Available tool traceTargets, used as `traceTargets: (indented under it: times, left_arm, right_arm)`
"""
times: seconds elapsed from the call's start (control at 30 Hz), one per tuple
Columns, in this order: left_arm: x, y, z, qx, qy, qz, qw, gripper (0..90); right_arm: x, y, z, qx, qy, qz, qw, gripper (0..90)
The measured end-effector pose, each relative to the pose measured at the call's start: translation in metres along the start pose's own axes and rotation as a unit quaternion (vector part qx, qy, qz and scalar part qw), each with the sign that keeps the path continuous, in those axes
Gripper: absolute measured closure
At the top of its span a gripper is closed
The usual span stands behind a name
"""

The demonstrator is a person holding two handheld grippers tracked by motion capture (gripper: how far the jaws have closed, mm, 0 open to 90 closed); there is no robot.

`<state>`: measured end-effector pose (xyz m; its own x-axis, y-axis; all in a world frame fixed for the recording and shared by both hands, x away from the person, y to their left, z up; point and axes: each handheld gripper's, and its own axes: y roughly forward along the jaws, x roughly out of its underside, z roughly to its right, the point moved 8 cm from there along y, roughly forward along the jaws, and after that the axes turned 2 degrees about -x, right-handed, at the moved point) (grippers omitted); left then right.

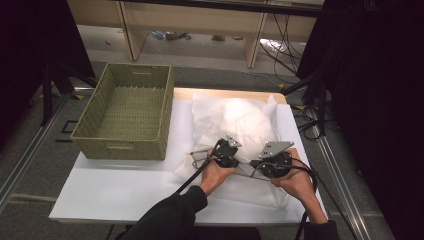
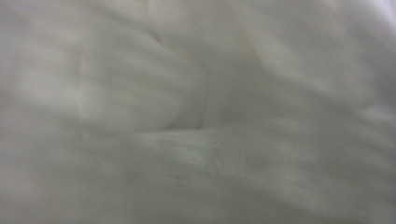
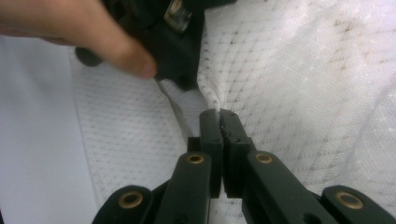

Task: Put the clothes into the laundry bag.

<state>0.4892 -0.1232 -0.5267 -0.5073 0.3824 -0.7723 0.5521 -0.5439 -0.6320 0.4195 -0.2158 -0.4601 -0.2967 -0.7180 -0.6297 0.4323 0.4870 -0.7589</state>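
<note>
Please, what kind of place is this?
Probably a lab or workshop set up for recording. A white table stands between dark curtains, cables lie on the floor, and bare wooden shelving stands behind.

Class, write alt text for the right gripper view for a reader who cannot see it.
The right hand-held gripper has its two black jaws shut on a fold of white mesh cloth. Above, a hand holds the left hand-held gripper against the same cloth, on a white table.
</note>
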Motion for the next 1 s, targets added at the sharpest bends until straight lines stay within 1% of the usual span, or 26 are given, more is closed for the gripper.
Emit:
traceTargets:
  times: [0.03, 0.07, 0.1, 0.13, 0.17, 0.2, 0.23, 0.27, 0.3, 0.33, 0.37, 0.4, 0.43, 0.47, 0.5, 0.57, 0.6, 0.63, 0.7, 0.77, 0.8, 0.83, 0.87, 0.93, 0.97, 1.0]
  left_arm:
    - [-0.005, 0.0, -0.003, -0.011, -0.002, 0.011, 0.9999, 82.5]
    - [-0.01, 0.003, -0.004, -0.025, -0.012, 0.032, 0.9991, 82.6]
    - [-0.013, 0.005, -0.008, -0.043, 0.003, 0.036, 0.9984, 82.8]
    - [-0.013, 0.008, -0.011, -0.051, 0.015, 0.031, 0.9981, 82.8]
    - [-0.013, 0.016, -0.015, -0.062, 0.003, 0.04, 0.9973, 82.3]
    - [-0.011, 0.02, -0.018, -0.067, -0.002, 0.034, 0.9972, 80.3]
    - [-0.007, 0.023, -0.018, -0.062, -0.023, 0.03, 0.9973, 78.1]
    - [-0.001, 0.023, -0.017, -0.052, -0.016, 0.013, 0.9985, 75.4]
    - [0.002, 0.02, -0.014, -0.043, -0.01, 0.005, 0.999, 71.7]
    - [0.004, 0.015, -0.011, -0.037, -0.011, 0.003, 0.9993, 67.4]
    - [0.008, 0.008, -0.01, -0.019, 0.002, -0.02, 0.9996, 62.3]
    - [0.01, 0.003, -0.007, -0.006, -0.01, -0.025, 0.9996, 55.8]
    - [0.012, -0.005, -0.007, -0.001, -0.007, -0.029, 0.9996, 49.6]
    - [0.014, -0.014, -0.007, 0.0, 0.0, -0.028, 0.9996, 46.7]
    - [0.017, -0.024, -0.009, 0.003, 0.006, -0.032, 0.9995, 43.6]
    - [0.023, -0.035, -0.011, 0.012, 0.012, -0.053, 0.9985, 38.8]
    - [0.023, -0.035, -0.011, 0.012, 0.012, -0.053, 0.9985, 37.4]
    - [0.029, -0.042, -0.012, 0.024, 0.01, -0.065, 0.9976, 37.4]
    - [0.035, -0.041, -0.012, 0.034, 0.003, -0.076, 0.9965, 37.6]
    - [0.035, -0.035, -0.009, 0.051, -0.01, -0.073, 0.996, 39.1]
    - [0.033, -0.032, -0.007, 0.053, -0.01, -0.067, 0.9963, 44.7]
    - [0.032, -0.03, -0.006, 0.056, -0.01, -0.065, 0.9963, 48.5]
    - [0.03, -0.026, -0.005, 0.059, 0.001, -0.062, 0.9963, 52.2]
    - [0.024, -0.018, -0.004, 0.06, -0.001, -0.052, 0.9968, 63.5]
    - [0.022, -0.014, -0.006, 0.057, 0.004, -0.054, 0.9969, 68.7]
    - [0.019, -0.008, -0.007, 0.052, -0.005, -0.048, 0.9975, 74.5]
  right_arm:
    - [0.0, 0.0, 0.0, 0.0, -0.006, 0.0, 1.0, 90.0]
    - [0.0, 0.001, 0.0, 0.002, -0.005, -0.003, 1.0, 90.0]
    - [0.0, 0.002, 0.0, 0.0, -0.002, -0.004, 1.0, 90.0]
    - [0.0, 0.002, -0.001, -0.005, 0.005, -0.002, 1.0, 90.0]
    - [-0.001, 0.003, 0.0, -0.002, 0.003, 0.001, 1.0, 90.0]
    - [0.0, 0.004, -0.001, -0.009, 0.006, -0.002, 0.9999, 90.0]
    - [0.0, 0.005, -0.001, -0.011, 0.002, 0.001, 0.9999, 90.0]
    - [0.003, 0.005, -0.002, -0.011, 0.008, -0.004, 0.9999, 90.0]
    - [0.004, 0.007, -0.003, -0.018, 0.004, -0.007, 0.9998, 90.0]
    - [0.006, 0.009, -0.003, -0.015, 0.007, -0.009, 0.9998, 90.0]
    - [0.007, 0.01, -0.002, -0.014, 0.003, -0.011, 0.9998, 90.0]
    - [0.008, 0.011, -0.003, -0.016, 0.009, -0.01, 0.9998, 90.0]
    - [0.008, 0.011, -0.002, -0.014, 0.009, -0.01, 0.9998, 90.0]
    - [0.008, 0.01, -0.003, -0.017, 0.011, -0.009, 0.9998, 90.0]
    - [0.007, 0.009, -0.002, -0.013, 0.01, -0.006, 0.9998, 90.0]
    - [0.006, 0.008, -0.001, -0.011, 0.009, -0.002, 0.9999, 90.0]
    - [0.006, 0.008, -0.002, -0.013, 0.012, -0.005, 0.9998, 90.0]
    - [0.007, 0.009, -0.002, -0.011, 0.009, -0.006, 0.9999, 90.0]
    - [0.006, 0.009, -0.003, -0.012, 0.012, -0.006, 0.9998, 90.0]
    - [0.005, 0.009, -0.005, -0.016, 0.011, -0.007, 0.9998, 90.0]
    - [0.005, 0.01, -0.005, -0.015, 0.004, -0.007, 0.9999, 90.0]
    - [0.006, 0.01, -0.006, -0.018, 0.006, -0.009, 0.9998, 90.0]
    - [0.006, 0.011, -0.006, -0.018, 0.006, -0.01, 0.9998, 90.0]
    - [0.007, 0.013, -0.008, -0.021, 0.016, -0.015, 0.9995, 90.0]
    - [0.008, 0.015, -0.008, -0.021, 0.008, -0.016, 0.9996, 90.0]
    - [0.009, 0.016, -0.01, -0.026, 0.014, -0.024, 0.9993, 90.0]
